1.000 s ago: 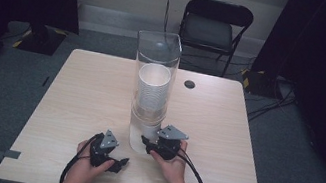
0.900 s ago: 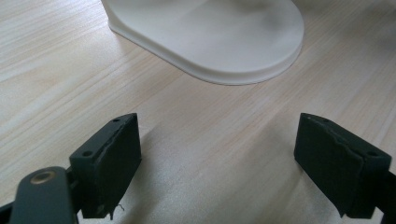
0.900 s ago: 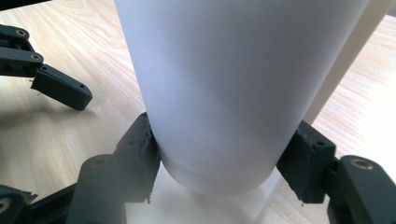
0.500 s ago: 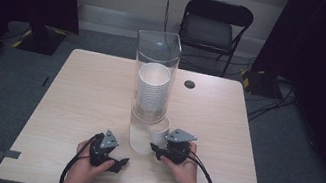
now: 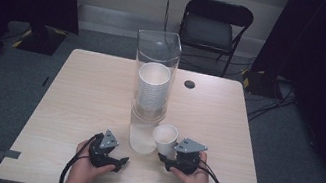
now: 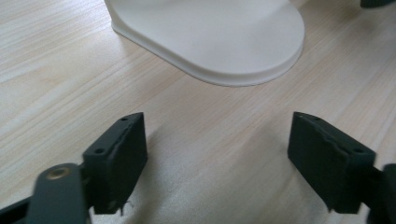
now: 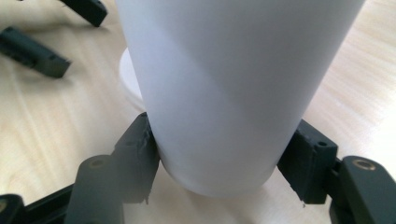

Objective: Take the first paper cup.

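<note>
A tall clear dispenser tube (image 5: 156, 60) stands mid-table with a stack of white cups (image 5: 152, 89) inside, on a white base (image 6: 219, 42). My right gripper (image 5: 163, 156) is shut on one white cup (image 5: 164, 136), just right of the tube's foot. In the right gripper view both pads (image 7: 140, 158) press on the cup (image 7: 233, 84) near its bottom. My left gripper (image 5: 120, 162) rests on the table left of the base, open. Its jaws (image 6: 215, 163) have just been closing slightly, with only bare wood between them. The left gripper (image 7: 60, 30) also appears beyond the cup.
A small black round disc (image 5: 189, 84) sits on the wooden table (image 5: 84, 93) right of the tube. A black folding chair (image 5: 215, 27) stands beyond the far edge. Cables trail from both grippers toward the near edge.
My right gripper has moved to the right with the white cup, away from the tube's foot. The left hand has stayed where it was.
</note>
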Demonstrator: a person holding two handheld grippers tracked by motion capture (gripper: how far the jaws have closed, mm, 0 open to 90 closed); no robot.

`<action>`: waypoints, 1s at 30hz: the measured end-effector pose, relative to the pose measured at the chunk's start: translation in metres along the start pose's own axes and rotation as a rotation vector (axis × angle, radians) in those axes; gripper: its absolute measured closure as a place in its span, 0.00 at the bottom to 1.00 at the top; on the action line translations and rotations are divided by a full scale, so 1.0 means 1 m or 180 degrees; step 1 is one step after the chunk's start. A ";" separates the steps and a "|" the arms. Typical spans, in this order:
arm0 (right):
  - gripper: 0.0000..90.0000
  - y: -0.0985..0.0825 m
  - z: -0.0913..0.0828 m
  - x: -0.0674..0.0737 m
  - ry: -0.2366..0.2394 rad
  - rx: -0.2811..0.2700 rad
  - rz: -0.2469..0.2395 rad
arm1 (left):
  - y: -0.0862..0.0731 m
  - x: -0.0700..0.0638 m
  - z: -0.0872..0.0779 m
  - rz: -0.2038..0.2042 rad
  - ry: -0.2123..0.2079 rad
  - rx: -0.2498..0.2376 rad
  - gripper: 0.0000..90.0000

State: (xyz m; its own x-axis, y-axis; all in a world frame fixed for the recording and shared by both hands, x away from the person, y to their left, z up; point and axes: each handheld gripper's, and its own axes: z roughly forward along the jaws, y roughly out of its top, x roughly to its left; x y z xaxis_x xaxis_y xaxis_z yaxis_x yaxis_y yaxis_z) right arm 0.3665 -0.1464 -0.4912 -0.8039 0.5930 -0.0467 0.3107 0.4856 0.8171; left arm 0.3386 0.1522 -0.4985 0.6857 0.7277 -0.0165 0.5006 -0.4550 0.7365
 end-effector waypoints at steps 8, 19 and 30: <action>0.40 -0.003 0.000 0.010 0.0030 0.0041 -0.0224 | 0.015 -0.005 -0.017 -0.0080 -0.0138 -0.0251 0.24; 0.40 -0.001 0.008 0.030 0.0136 0.0101 -0.0587 | 0.041 0.003 -0.055 -0.0449 -0.0399 -0.0674 0.26; 0.40 0.008 0.017 0.057 0.0418 0.0021 -0.0862 | 0.048 -0.010 -0.043 -0.0509 -0.0708 -0.0462 0.60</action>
State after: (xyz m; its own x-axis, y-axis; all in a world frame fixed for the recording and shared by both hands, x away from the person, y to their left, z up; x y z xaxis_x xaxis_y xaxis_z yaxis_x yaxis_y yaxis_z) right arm 0.3323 -0.0977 -0.4970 -0.9166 0.3533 -0.1872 0.0790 0.6191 0.7813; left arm 0.3327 0.1450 -0.4339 0.7113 0.6465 -0.2758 0.5417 -0.2540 0.8013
